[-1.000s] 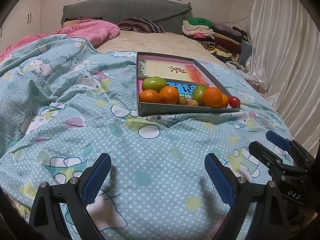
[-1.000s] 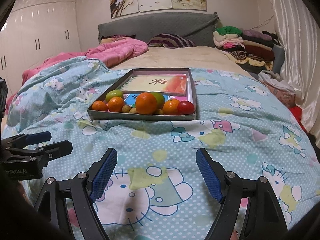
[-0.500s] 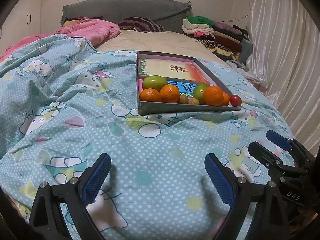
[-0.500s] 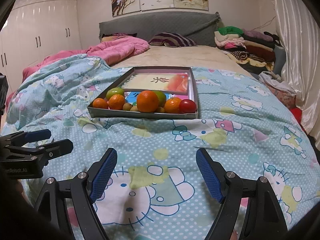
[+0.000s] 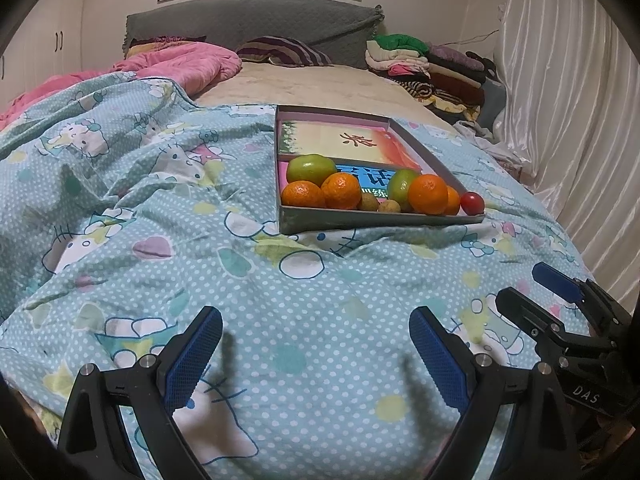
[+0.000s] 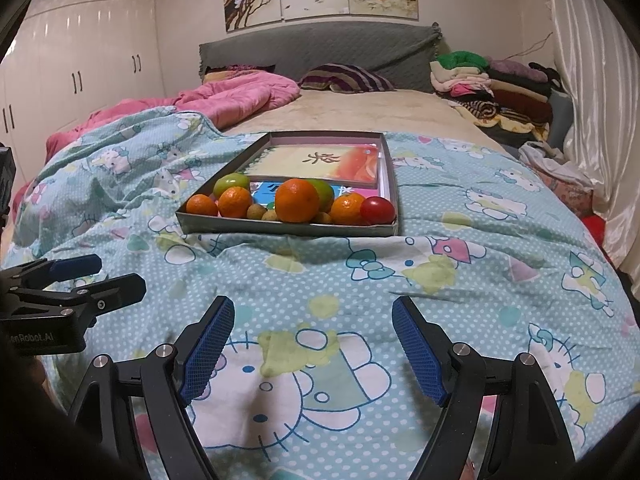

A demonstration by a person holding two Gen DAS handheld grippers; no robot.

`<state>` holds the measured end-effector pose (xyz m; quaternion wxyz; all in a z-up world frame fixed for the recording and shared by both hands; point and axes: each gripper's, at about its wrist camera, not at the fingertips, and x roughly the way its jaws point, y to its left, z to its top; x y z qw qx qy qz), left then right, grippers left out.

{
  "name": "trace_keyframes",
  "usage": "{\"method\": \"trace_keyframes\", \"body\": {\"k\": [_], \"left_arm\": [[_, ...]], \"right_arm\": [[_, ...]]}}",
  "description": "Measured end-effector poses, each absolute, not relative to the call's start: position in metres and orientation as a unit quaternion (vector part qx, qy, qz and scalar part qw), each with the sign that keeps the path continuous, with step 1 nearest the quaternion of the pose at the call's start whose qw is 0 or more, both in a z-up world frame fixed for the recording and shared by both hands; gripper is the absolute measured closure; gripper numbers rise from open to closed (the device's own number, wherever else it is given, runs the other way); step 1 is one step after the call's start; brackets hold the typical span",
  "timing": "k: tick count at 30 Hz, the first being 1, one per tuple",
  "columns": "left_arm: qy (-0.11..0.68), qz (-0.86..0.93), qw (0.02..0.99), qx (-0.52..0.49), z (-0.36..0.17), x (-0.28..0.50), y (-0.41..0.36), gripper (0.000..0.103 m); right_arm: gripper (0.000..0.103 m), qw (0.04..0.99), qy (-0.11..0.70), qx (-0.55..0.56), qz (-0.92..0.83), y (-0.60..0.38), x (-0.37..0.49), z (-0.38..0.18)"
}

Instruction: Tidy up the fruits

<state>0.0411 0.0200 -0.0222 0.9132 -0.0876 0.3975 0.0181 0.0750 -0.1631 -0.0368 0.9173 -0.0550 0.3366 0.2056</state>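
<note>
Left wrist view: left gripper [image 5: 316, 354] low over the quilt [image 5: 120, 220], jaws wide apart, nothing between them. Ahead, well apart, a shallow tray [image 5: 380, 222] on the bed, with all the fruit crowded along its near wall: oranges [image 5: 427, 194], a green fruit [image 5: 311, 169], small brown ones [image 5: 368, 202], one red tomato [image 5: 472, 203] in the right corner. Beside, at the right edge, the right gripper [image 5: 536, 292], also empty.

Risk here: soft, wrinkled bedding under the tray. Any push down on the near wall probably tilts it, and round fruit rolls out onto the quilt.

Right wrist view: right gripper jaws spread wide, holding nothing, only quilt between. Fruit touching each other in one row; the big orange [image 6: 297, 206] in front, hiding part of a green fruit [image 6: 326, 194] behind. A book [image 6: 320, 162] flat in the far half of the tray.

Likely trouble: closing on one orange pushes its neighbours aside. Tomato soft, easily crushed by a hard squeeze. Small brown ones easily slipping from wide pads.
</note>
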Motion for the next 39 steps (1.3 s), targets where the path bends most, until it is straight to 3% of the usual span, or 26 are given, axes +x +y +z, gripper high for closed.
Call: {"method": "trace_keyframes", "body": {"k": [39], "left_arm": [[0.404, 0.007, 0.911, -0.08, -0.0227, 0.0419, 0.0142, 0.008]], "right_arm": [[0.021, 0.918, 0.338, -0.056, 0.202, -0.1645, 0.0751, -0.0368]]}}
